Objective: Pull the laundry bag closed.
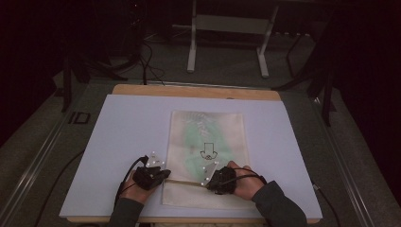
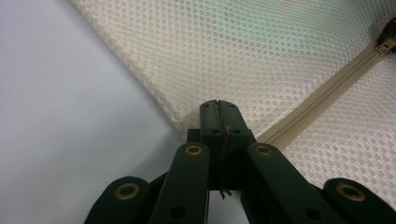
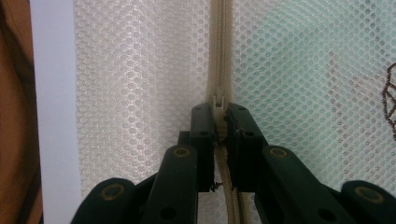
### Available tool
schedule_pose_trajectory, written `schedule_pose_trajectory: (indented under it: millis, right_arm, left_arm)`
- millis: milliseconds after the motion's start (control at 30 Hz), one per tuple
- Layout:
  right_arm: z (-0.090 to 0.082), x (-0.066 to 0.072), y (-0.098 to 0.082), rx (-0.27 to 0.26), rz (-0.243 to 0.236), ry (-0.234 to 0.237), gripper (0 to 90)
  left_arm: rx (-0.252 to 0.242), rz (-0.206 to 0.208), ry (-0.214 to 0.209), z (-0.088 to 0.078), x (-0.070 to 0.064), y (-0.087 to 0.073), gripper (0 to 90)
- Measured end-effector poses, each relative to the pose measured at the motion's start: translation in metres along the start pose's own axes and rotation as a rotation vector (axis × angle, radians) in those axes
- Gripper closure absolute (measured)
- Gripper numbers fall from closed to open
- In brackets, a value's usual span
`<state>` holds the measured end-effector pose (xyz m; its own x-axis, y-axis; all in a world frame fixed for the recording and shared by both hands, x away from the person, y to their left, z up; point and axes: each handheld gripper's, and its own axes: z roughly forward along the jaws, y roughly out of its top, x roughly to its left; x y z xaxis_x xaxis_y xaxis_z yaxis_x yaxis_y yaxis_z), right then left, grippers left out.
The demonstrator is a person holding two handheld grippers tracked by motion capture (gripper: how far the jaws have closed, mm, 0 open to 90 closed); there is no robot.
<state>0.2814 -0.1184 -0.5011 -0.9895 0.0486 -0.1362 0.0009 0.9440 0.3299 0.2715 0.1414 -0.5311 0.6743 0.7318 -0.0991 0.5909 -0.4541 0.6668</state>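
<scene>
Covering wooden table (image 1: 196, 91), white board (image 1: 127, 142), dark room

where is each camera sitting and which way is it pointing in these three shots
High view: fixed above the person's side, looking forward and down on the white board and mesh bag; both forearms, left gripper and right gripper show.
Left gripper view: rides the left gripper, looking along its shut jaws at the bag's edge.
Right gripper view: rides the right gripper, looking along its jaws, clamped on the zipper pull.
Shared: all show the mesh bag and its zipper.
</scene>
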Motion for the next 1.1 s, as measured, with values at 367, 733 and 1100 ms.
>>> schedule_pose_trajectory:
  millis: [367,733,1100]
  right_arm:
    - [-0.002,-0.002,-0.006,-0.011,0.017,0.008,82.5]
    - [-0.005,-0.002,-0.014,-0.003,0.025,0.007,82.6]
    - [-0.008,-0.003,-0.023,0.007,0.036,0.002,82.6]
  left_arm:
    - [-0.002,0.002,0.001,0.000,0.000,0.000,89.5]
    - [-0.001,0.003,0.004,0.000,-0.001,0.000,89.5]
    - [0.000,0.005,0.004,0.000,-0.001,0.000,89.5]
